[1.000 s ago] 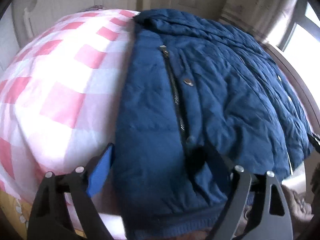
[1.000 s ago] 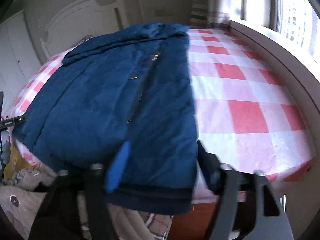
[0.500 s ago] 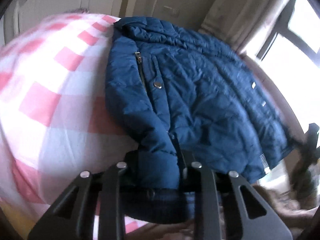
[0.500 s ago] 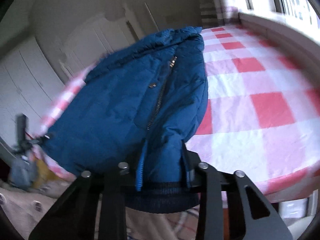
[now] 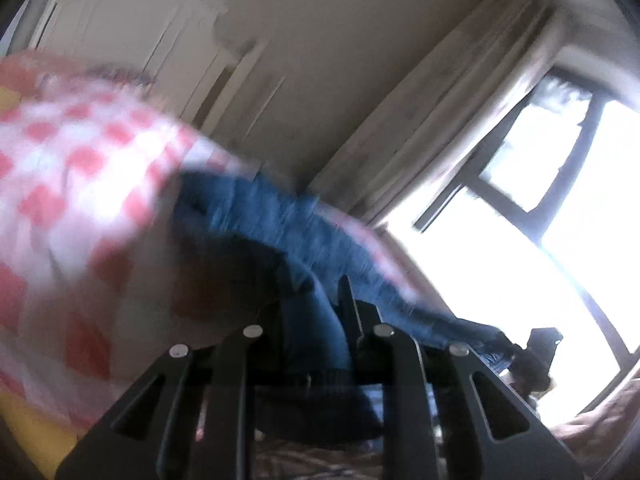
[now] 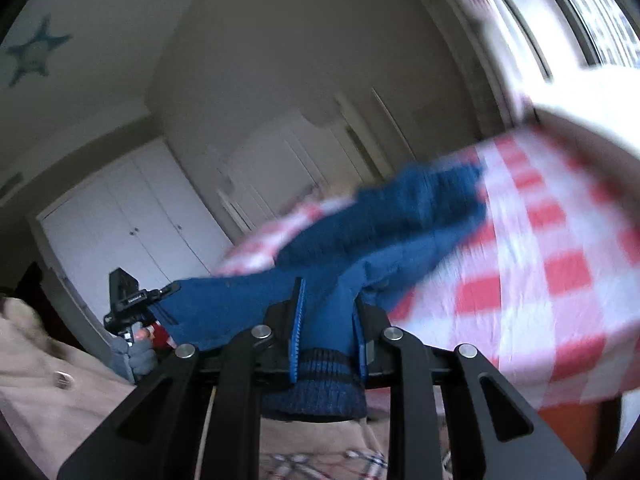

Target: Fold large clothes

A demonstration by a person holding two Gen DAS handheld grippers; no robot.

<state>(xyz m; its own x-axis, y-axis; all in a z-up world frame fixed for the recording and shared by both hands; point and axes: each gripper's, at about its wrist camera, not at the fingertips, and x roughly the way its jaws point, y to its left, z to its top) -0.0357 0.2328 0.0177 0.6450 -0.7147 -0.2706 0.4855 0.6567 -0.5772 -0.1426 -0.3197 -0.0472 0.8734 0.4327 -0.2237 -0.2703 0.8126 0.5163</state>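
Jacket [image 6: 400, 224] lies lengthwise up the bed [image 6: 560, 248], hem at the near edge. Left gripper [image 5: 316, 320] and right gripper [image 6: 326, 320] each pinch the hem; collar lies straight ahead, the fold's likely target.

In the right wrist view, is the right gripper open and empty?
No, the right gripper is closed on the ribbed hem of the blue padded jacket.

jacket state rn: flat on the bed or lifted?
Lifted at the hem. Both the left gripper and right gripper are shut on the blue jacket, hem raised off the checked bedsheet; collar end's contact is too blurred to tell.
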